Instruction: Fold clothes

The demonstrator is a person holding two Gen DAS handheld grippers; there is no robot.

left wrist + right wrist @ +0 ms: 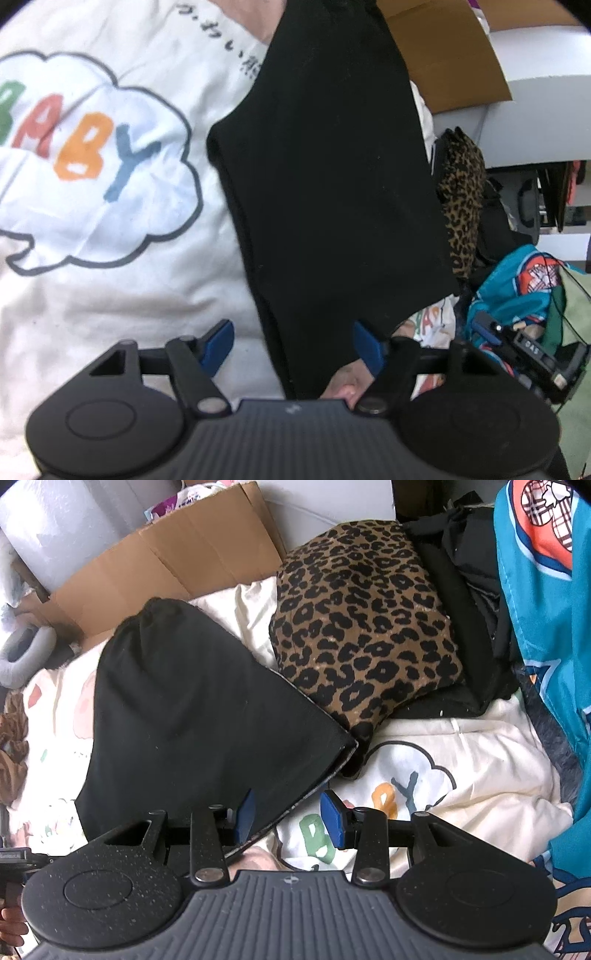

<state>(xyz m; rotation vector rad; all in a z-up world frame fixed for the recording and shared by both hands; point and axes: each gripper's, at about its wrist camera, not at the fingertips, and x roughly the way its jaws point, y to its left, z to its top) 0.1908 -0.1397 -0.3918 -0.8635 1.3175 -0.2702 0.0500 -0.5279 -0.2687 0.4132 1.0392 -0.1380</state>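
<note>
One black garment (325, 184) hung between the spread blue pads of the left gripper (293, 349) in its view, touching neither pad clearly, over a white BABY sheet (92, 155). Right view: the right gripper (291, 819) stood released, the garment's folded edge (207, 716) between its pads; only here showed the whole leopard cloth (362, 620).

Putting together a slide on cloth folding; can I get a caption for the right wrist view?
Right gripper open over black garment's edge, leopard-print cloth beyond.

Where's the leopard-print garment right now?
Right wrist view, upper centre: the folded leopard-print garment lies on the cream printed sheet, between the black garment and a dark clothes pile.
</note>
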